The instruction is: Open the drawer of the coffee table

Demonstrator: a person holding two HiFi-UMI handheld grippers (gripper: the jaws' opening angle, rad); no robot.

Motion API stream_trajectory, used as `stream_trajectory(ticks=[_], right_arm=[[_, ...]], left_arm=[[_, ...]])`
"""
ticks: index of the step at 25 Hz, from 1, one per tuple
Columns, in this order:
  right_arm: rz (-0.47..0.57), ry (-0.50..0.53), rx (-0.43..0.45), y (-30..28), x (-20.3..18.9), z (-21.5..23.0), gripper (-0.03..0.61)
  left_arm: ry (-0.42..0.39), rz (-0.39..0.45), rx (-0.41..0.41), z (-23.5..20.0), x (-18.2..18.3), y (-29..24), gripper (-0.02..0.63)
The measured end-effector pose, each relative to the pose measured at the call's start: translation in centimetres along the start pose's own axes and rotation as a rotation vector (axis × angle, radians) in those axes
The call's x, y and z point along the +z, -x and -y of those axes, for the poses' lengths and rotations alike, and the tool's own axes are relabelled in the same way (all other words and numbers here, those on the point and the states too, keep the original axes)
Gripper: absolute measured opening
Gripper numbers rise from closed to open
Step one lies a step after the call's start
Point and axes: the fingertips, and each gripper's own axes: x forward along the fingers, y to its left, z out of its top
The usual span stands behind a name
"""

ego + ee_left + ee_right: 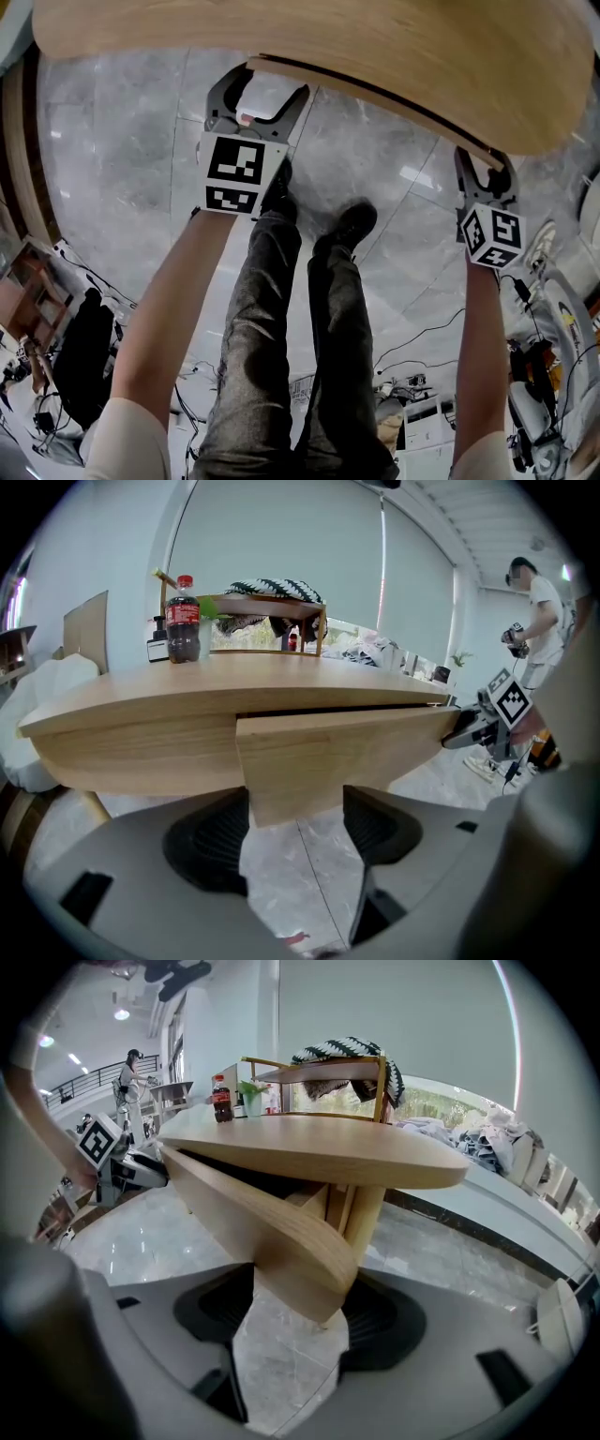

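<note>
The wooden coffee table (375, 37) fills the top of the head view. Its drawer front (375, 94) stands out a little from under the top, with a dark gap behind it. My left gripper (262, 86) is shut on the drawer front's left end (309, 761); the board sits between both pads (211, 841). My right gripper (483, 167) is shut on the curved right end (305, 1260), which fills the space between its pads (384, 1321). Each gripper shows in the other's view, the right gripper (487, 719) and the left gripper (122, 1162).
A cola bottle (183, 619) and a small wooden rack with striped cloth (272, 591) stand on the tabletop. The holder's legs (300, 309) stand on grey marble floor just behind the table. Cables and gear (66, 366) lie at both sides. Another person (536, 602) stands far right.
</note>
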Motion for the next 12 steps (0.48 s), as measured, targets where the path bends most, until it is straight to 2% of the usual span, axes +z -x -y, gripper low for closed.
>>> stream_trajectory(ticks=[12], right_arm=[[-0.001,-0.019,0.003,1.5,-1.7,-1.5,0.304]], left_arm=[[-0.002,-0.016,0.002,1.0,-1.7,1.7,0.318]])
